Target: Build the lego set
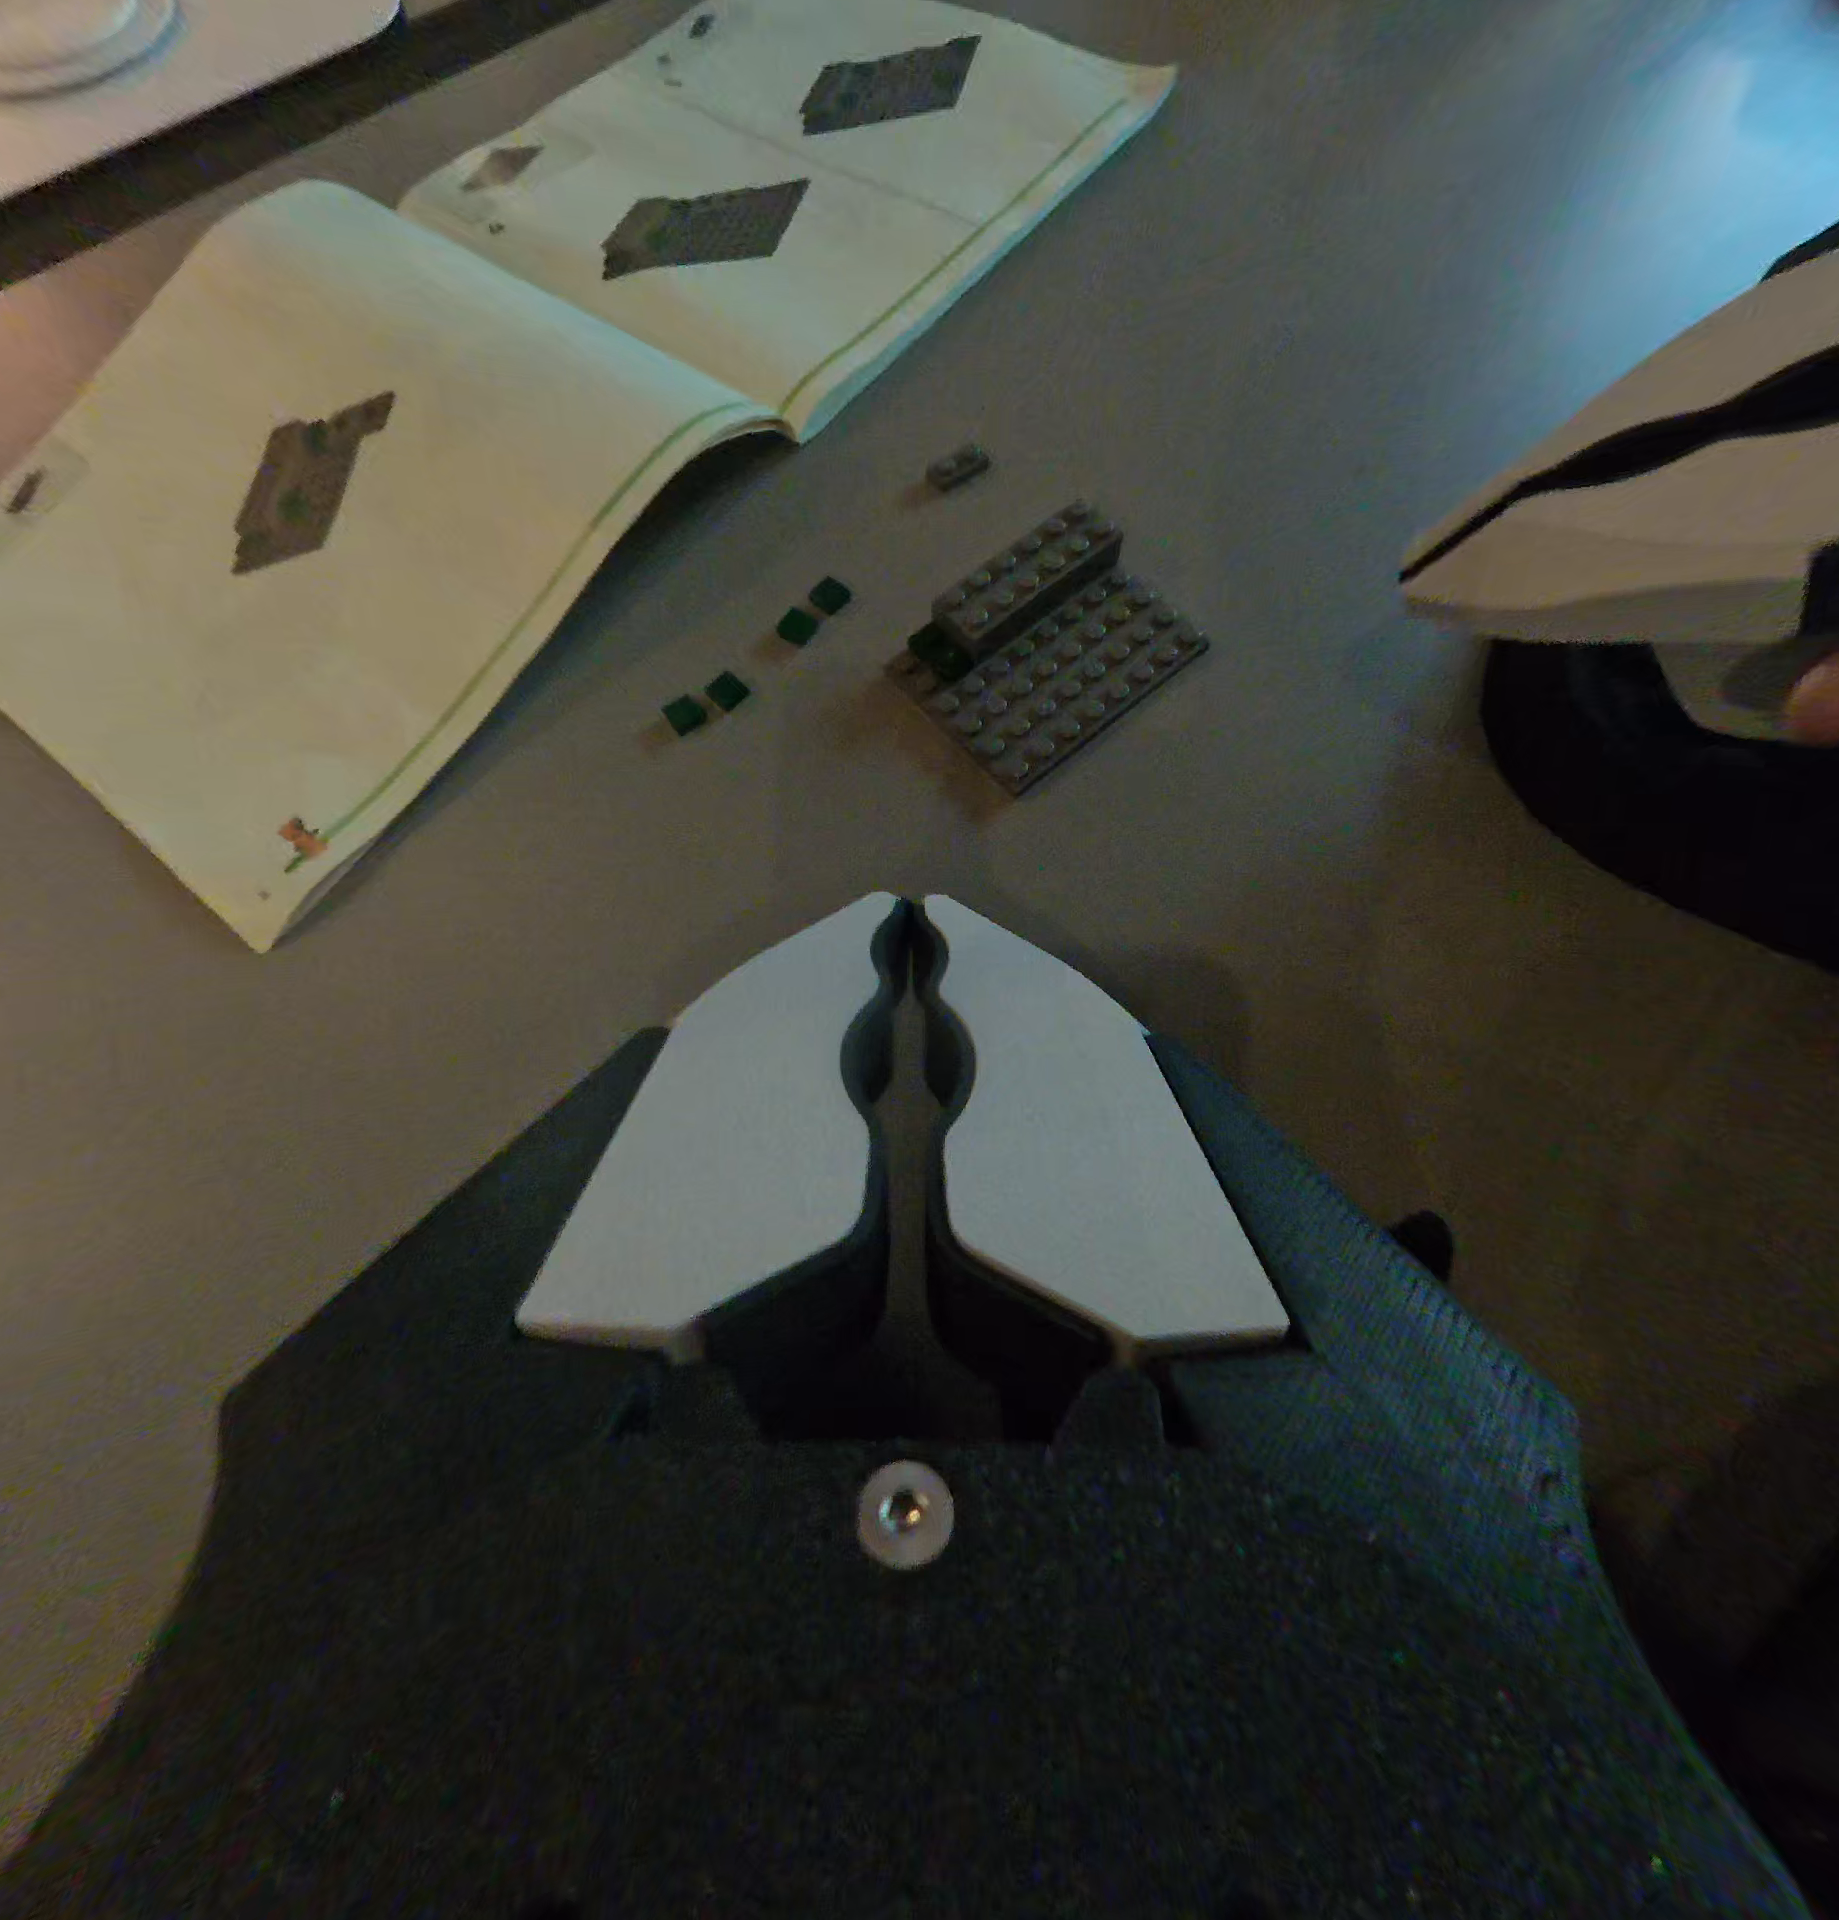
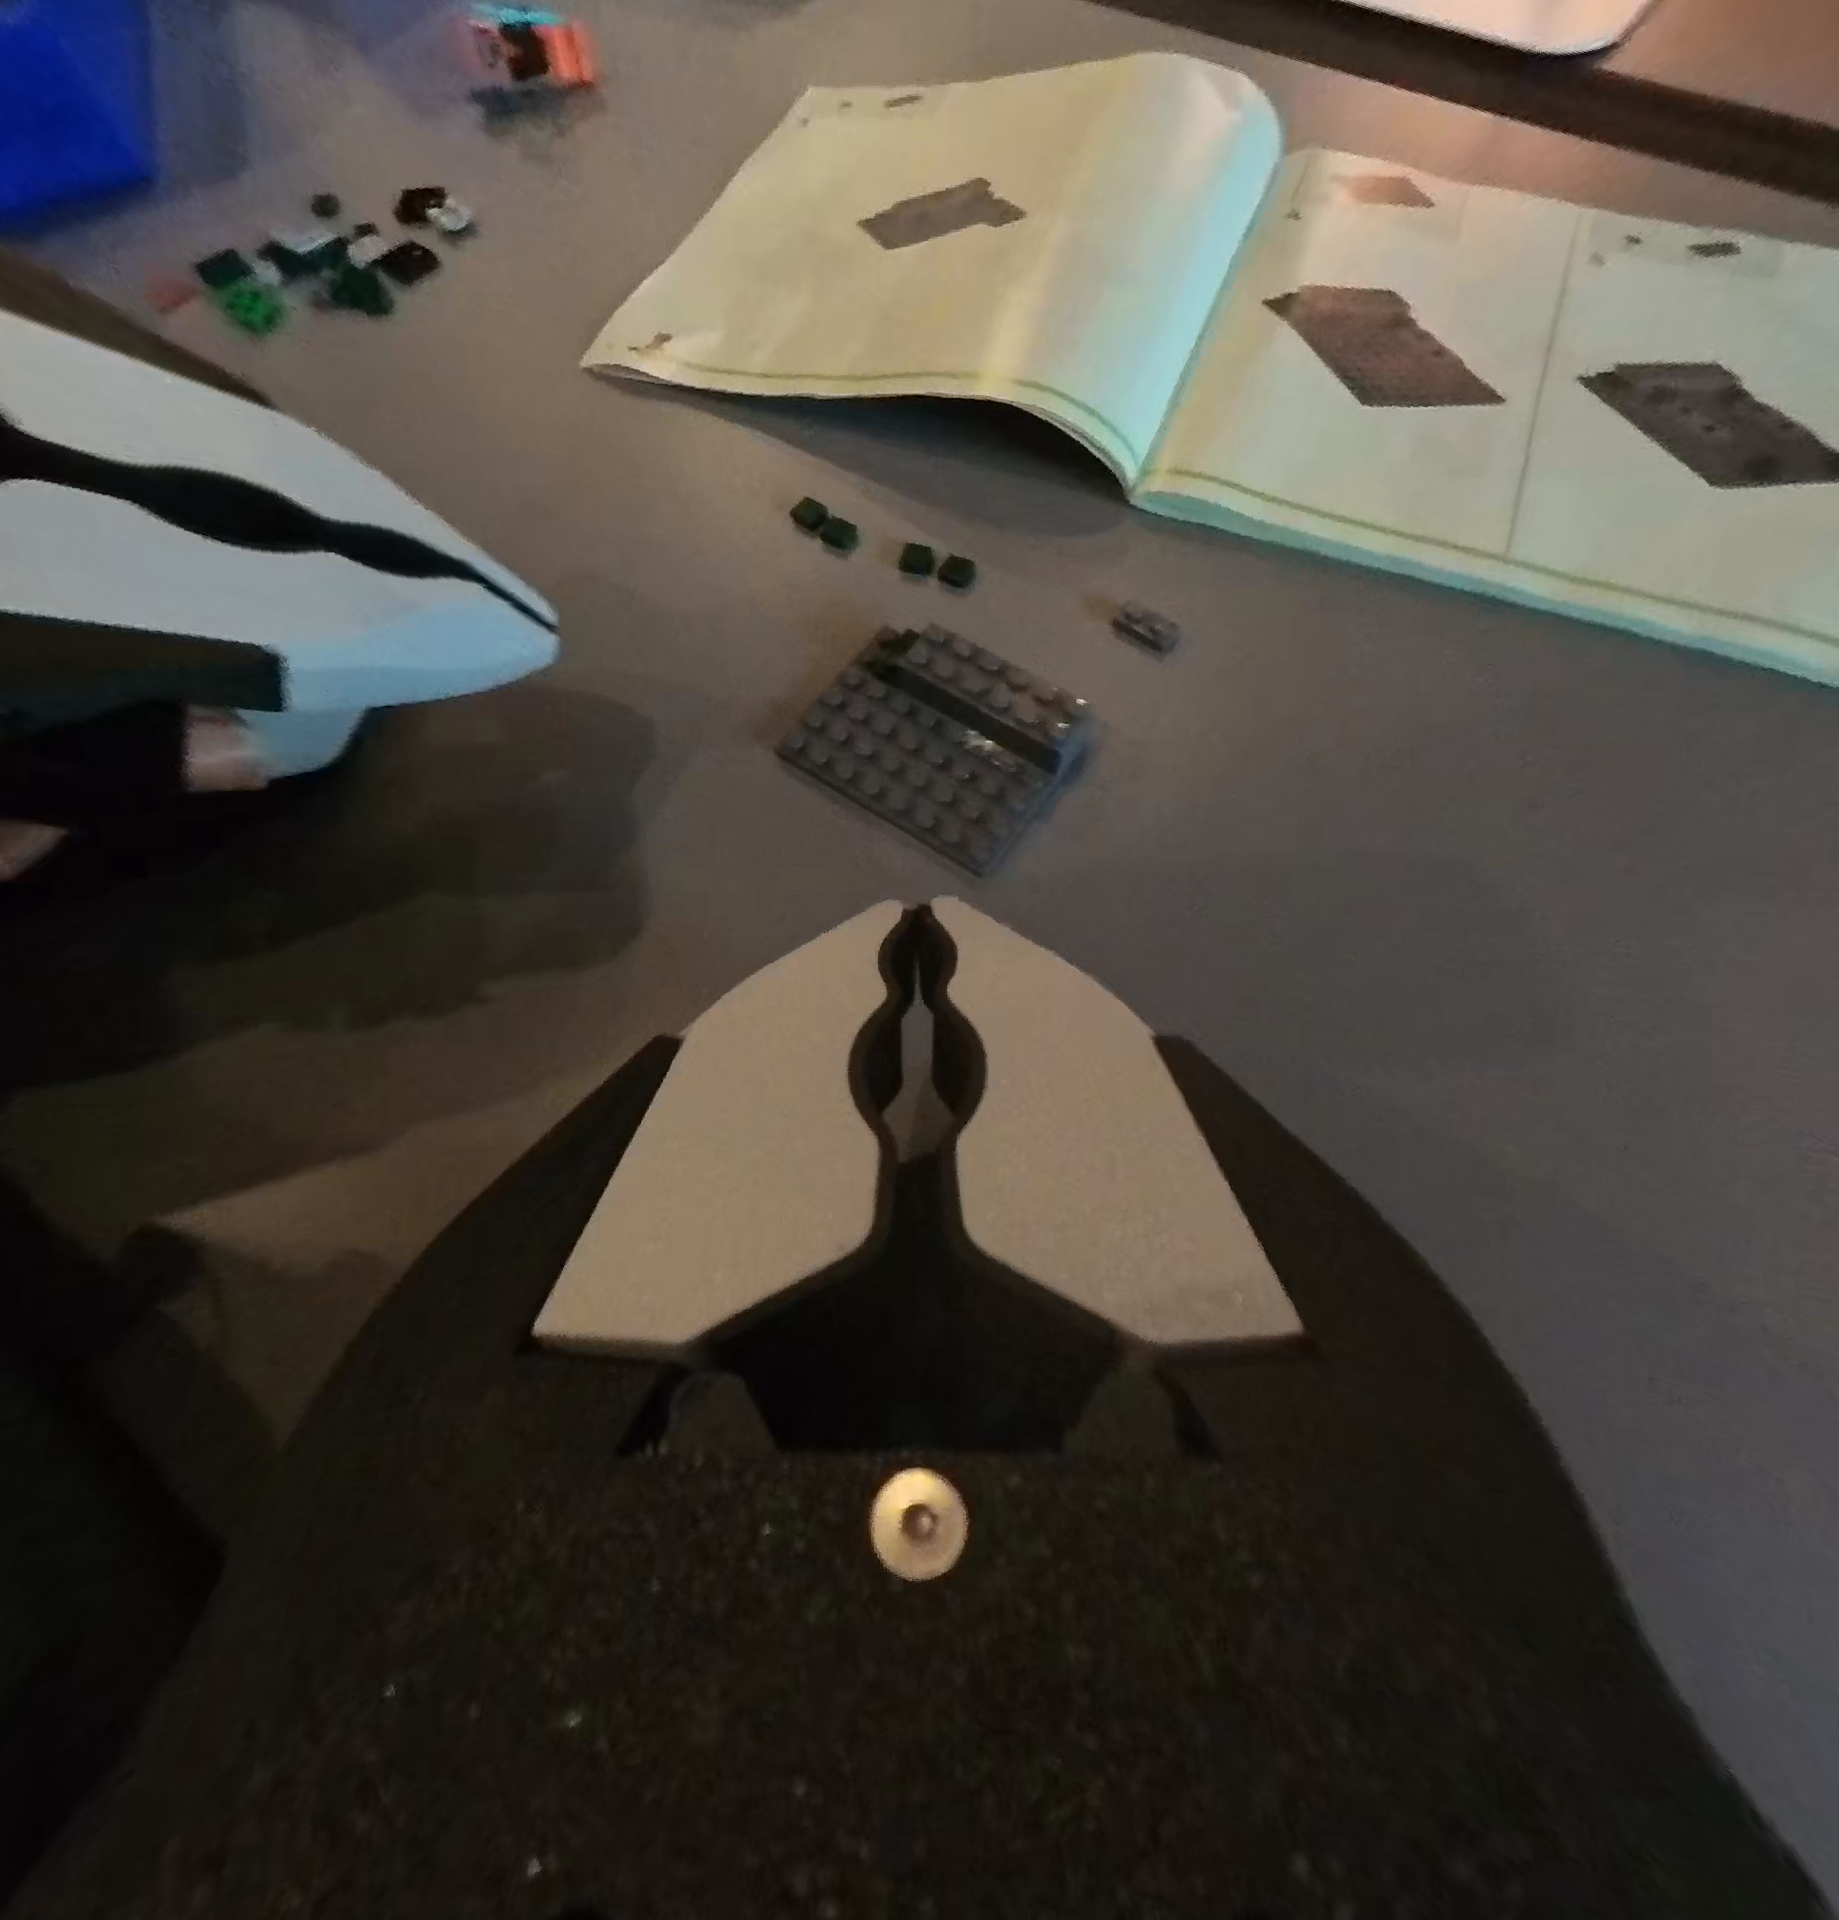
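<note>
Build barely started: 1 long brick (image 1: pixel 1029 582) is seated on the baseplate (image 1: pixel 1060 691), 4 green tiles (image 1: pixel 795 625) are left loose, both grippers (image 1: pixel 910 904) (image 2: pixel 923 909) are held closed, empty.

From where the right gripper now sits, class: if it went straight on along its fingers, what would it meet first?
Probably the grey studded baseplate, which lies directly ahead of the right gripper on the table. The gripper's height is unclear, so it might meet bare table first.
</note>
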Motion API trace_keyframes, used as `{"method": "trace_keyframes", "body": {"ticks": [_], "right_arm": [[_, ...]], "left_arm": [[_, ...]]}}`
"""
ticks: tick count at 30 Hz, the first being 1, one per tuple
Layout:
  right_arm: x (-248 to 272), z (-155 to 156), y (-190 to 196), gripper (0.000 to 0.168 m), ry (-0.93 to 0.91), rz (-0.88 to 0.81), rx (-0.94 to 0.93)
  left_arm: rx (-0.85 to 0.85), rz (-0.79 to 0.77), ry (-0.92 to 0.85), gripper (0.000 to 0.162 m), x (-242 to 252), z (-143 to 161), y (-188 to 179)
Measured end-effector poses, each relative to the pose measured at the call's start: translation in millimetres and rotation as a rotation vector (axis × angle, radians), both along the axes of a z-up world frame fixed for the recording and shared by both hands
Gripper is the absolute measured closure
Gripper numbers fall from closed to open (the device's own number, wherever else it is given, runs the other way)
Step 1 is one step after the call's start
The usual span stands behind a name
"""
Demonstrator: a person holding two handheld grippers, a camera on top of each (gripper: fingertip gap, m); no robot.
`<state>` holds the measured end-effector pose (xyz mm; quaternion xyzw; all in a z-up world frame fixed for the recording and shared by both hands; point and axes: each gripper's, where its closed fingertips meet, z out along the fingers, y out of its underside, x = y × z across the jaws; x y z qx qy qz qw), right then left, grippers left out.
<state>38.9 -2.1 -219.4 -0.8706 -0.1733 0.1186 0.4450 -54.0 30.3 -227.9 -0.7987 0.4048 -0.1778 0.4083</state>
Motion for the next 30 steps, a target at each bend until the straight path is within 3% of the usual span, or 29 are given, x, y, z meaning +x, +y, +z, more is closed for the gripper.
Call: {"method": "trace_keyframes", "body": {"ticks": [1, 9, 15, 23, 30], "right_arm": [[-1.1, -1.0, -0.2, 0.168, 0.000, 0.020, -0.001], [-11.9, 5.2, 6.6, 0.168, 0.030, 0.145, 0.007], [-4.2, -1.5, 12.6, 0.168, -0.017, 0.064, 0.002], [-0.7, 14.4, 12.6, 0.168, -0.014, -0.049, 0.105], [-11.9, 22.2, 10.2, 0.168, -0.056, 0.071, 0.109]], "left_arm": [[0.006, 0.008, 0.005, 0.162, -0.4, -0.2, 1.0], [-0.006, 0.050, 0.029, 0.162, 6.0, -0.3, 9.3], [-0.035, 0.014, -0.067, 0.162, 11.5, 6.6, -0.1], [-0.005, -0.117, -0.049, 0.162, -4.9, 15.1, -2.5], [0.018, -0.110, -0.065, 0.162, -12.8, 24.0, 21.6]]}}
